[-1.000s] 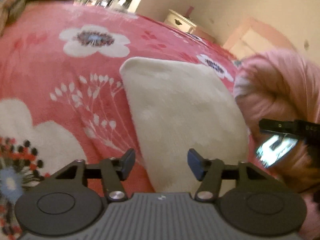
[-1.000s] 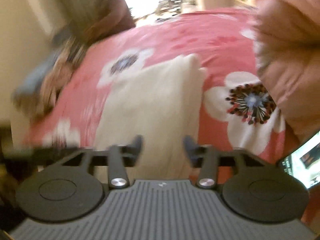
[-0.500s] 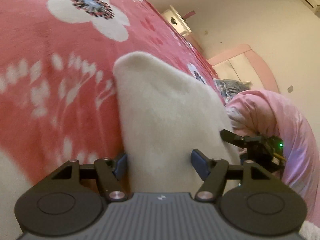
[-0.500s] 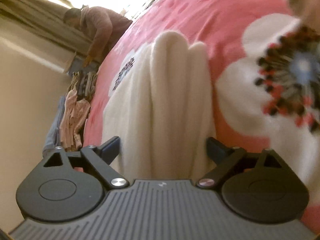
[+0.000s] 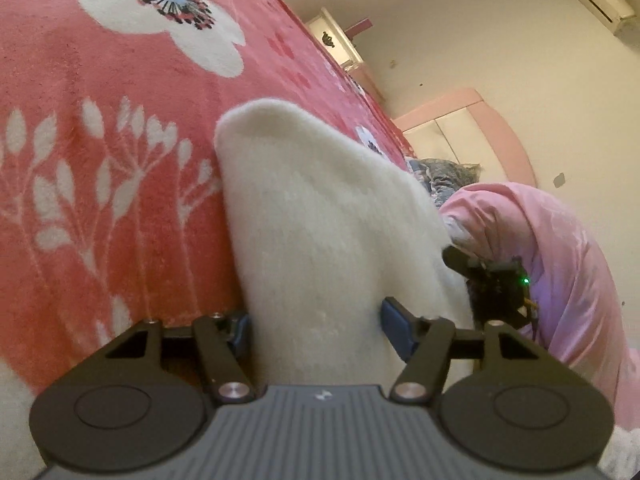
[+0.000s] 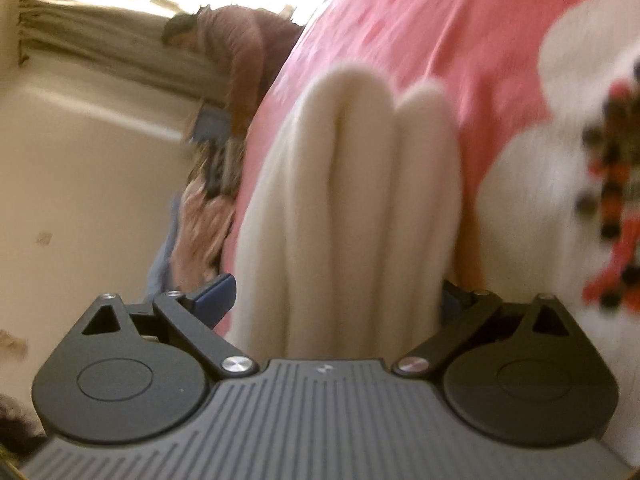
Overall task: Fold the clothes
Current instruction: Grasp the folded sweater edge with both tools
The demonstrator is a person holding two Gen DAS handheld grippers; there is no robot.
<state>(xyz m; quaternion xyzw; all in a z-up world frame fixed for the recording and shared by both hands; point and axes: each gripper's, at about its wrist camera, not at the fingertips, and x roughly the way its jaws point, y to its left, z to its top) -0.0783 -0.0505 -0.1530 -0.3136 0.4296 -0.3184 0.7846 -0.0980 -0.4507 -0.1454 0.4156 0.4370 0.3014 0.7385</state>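
A cream fleece garment [image 5: 320, 216], folded into a thick pad, lies on the pink floral blanket [image 5: 100, 92]. My left gripper [image 5: 318, 328] is open and low on the blanket, its blue fingertips [image 5: 394, 326] standing on either side of the garment's near end. Seen from the right wrist, the same garment [image 6: 352, 184] shows several stacked folds. My right gripper [image 6: 334, 298] is open around that end, and its right fingertip is mostly hidden behind the fleece. In the left wrist view the right gripper [image 5: 494, 284] shows just past the garment's right edge.
A mass of pink fabric [image 5: 560, 256] rises right of the garment. A white cabinet [image 5: 334, 40] and pink furniture [image 5: 460, 132] stand beyond the bed. A person [image 6: 244, 52] bends over at the bed's far side, above a pile of clothes [image 6: 204, 216].
Both grippers dropped from above the bed down to blanket level and pushed forward onto opposite ends of the cream garment, which now sits between their fingers. The fingers stayed apart.
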